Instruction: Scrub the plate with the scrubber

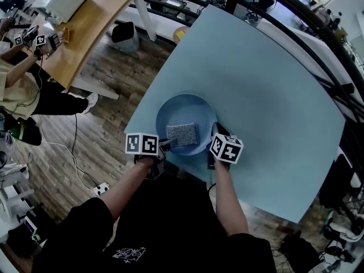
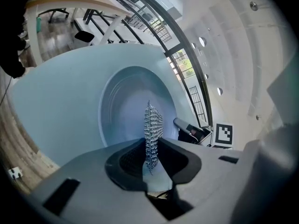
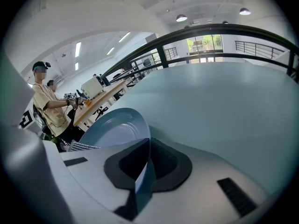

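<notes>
A round blue plate [image 1: 177,110] sits near the front edge of the light blue table [image 1: 267,101]. A silvery mesh scrubber [image 1: 182,134] lies flat on the plate's near half. My left gripper [image 1: 165,145] is shut on the scrubber's near left edge; in the left gripper view the scrubber [image 2: 152,129] stands edge-on between the jaws over the plate [image 2: 119,106]. My right gripper [image 1: 215,134] is shut on the plate's right rim, and in the right gripper view the plate rim [image 3: 140,164] runs between the jaws, with the scrubber [image 3: 81,146] at the left.
A wooden desk [image 1: 91,21] stands at the far left, with a person [image 1: 17,84] holding grippers beside it. Black railing [image 1: 318,27] runs behind the table. Wooden floor with a cable and a power strip [image 1: 101,189] lies left of the table.
</notes>
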`<move>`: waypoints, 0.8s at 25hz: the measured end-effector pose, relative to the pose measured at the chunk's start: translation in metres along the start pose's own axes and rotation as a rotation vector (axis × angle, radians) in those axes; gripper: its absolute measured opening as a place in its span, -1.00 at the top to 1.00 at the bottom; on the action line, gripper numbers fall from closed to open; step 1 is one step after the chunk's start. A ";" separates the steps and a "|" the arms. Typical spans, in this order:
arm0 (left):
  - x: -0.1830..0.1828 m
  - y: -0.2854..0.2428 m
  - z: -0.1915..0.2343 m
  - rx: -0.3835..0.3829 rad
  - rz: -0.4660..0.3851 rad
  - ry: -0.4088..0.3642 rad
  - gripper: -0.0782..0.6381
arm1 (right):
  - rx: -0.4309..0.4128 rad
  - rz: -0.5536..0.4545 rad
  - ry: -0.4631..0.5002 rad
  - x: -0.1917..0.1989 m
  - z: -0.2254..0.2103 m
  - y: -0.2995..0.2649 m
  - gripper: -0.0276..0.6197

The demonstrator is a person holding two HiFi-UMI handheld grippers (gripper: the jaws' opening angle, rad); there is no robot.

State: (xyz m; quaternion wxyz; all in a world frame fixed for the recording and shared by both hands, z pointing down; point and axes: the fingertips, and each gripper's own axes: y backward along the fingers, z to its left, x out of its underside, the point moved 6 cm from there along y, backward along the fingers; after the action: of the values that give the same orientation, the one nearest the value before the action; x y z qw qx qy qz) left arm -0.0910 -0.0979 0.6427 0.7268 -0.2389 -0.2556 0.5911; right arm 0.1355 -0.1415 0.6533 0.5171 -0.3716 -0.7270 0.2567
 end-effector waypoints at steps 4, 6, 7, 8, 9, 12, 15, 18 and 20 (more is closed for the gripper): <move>-0.007 -0.009 -0.009 0.004 0.012 -0.035 0.54 | 0.000 0.001 -0.003 0.001 0.001 0.000 0.87; -0.011 -0.012 -0.011 0.005 0.019 -0.050 0.54 | 0.001 0.003 -0.006 0.001 0.002 -0.001 0.86; -0.012 -0.013 -0.012 0.006 0.023 -0.054 0.54 | 0.002 0.004 -0.006 0.001 0.002 -0.002 0.86; -0.013 -0.015 -0.013 0.007 0.026 -0.056 0.54 | 0.003 0.004 -0.006 0.001 0.002 -0.002 0.87; -0.013 -0.017 -0.014 0.008 0.029 -0.058 0.54 | 0.004 0.005 -0.006 0.001 0.002 -0.002 0.86; -0.016 -0.021 -0.016 0.011 0.035 -0.065 0.54 | 0.008 0.005 -0.005 0.001 0.001 -0.001 0.86; -0.019 -0.025 -0.018 0.016 0.041 -0.066 0.54 | 0.014 0.006 -0.006 0.001 0.001 -0.001 0.86; -0.026 -0.029 -0.017 0.024 0.041 -0.058 0.54 | 0.017 0.007 -0.008 0.002 0.003 -0.002 0.86; -0.033 -0.032 -0.017 0.032 0.038 -0.047 0.54 | 0.021 0.009 -0.008 0.000 0.004 -0.003 0.86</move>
State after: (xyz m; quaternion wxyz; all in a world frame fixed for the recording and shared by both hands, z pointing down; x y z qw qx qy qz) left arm -0.0623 -0.1372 0.6474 0.7131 -0.2181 -0.2583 0.6142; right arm 0.1309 -0.1432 0.6545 0.5170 -0.3685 -0.7245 0.2683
